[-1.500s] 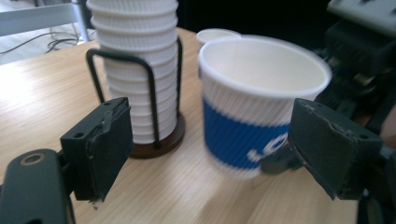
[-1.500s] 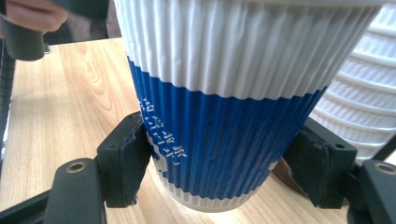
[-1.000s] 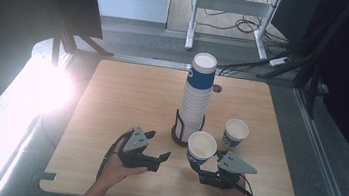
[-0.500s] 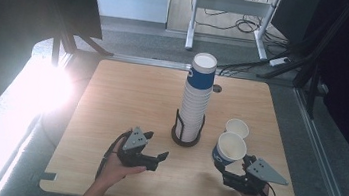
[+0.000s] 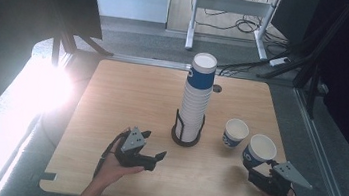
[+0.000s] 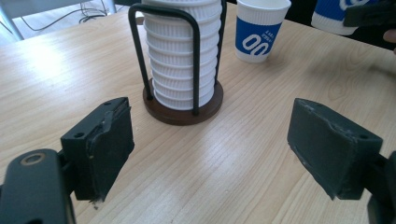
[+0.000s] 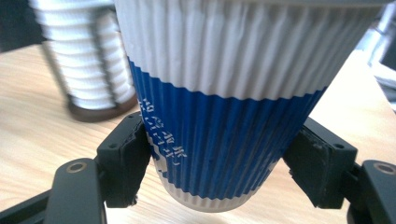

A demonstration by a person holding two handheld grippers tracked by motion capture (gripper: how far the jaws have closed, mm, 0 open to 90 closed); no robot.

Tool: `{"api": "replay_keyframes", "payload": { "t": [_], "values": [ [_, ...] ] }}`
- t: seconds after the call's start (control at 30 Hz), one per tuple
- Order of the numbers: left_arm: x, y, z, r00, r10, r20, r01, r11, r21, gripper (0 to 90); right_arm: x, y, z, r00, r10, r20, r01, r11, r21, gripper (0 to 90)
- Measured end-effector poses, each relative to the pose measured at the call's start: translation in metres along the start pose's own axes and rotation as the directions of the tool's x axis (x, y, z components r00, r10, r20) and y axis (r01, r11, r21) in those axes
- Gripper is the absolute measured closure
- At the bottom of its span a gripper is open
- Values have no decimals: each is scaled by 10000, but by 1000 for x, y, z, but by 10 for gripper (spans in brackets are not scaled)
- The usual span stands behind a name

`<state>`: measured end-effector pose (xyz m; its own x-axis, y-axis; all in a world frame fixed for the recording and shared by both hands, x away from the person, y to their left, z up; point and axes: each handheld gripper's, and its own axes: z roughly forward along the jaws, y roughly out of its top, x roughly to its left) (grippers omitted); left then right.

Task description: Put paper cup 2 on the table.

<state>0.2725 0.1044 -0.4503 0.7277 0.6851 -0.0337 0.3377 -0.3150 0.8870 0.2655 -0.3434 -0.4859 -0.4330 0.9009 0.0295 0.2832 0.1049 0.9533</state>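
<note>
A: Status of right gripper [image 5: 258, 170]?

B: Clamped on the held cup [image 5: 259, 150], low on the blue band, one pad [image 7: 126, 158] on each side of the ribbed wall. Bottom rim seen just over the table [image 5: 128, 92] in the right gripper view; cannot tell whether touching or a hair above.

A: Cup's axis?

B: Upright, mouth up, leaning slightly if at all. Located at the right front part of the board, near the right edge.

A: Bearing to neighbours?

B: Standing cup [image 5: 235, 132] just beside, to the left and a little farther back; rims close, apart as far as can be judged. Cup stack [image 5: 195, 98] in its wire holder [image 5: 187, 130] farther left again, near the middle.

A: Left gripper [image 5: 151, 157]?

B: Wide open, nothing between the pads, parked at the front left, pointing toward the holder. Well apart from both loose cups.

A: Nearer arm for the held cup?

B: Right, plainly. Judged: set-down spot directly beneath, so a straight drop along the cup's axis, then release; sideways drift to the left likely to knock the standing cup.
</note>
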Motion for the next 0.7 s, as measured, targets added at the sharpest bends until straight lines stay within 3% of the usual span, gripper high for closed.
{"api": "replay_keyframes", "payload": {
  "t": [0.27,0.7],
  "values": [
    [-1,-1,0,10000,-27,-54,27,10000,84,149,-25,-9,20,9927,386,1140,-510,9929,1077,271],
    [0,-5,-5,9998,-201,-9,201,9997,110,149,-32,-15,36,9858,13,1676,-400,9728,2281,270]
  ]
}}
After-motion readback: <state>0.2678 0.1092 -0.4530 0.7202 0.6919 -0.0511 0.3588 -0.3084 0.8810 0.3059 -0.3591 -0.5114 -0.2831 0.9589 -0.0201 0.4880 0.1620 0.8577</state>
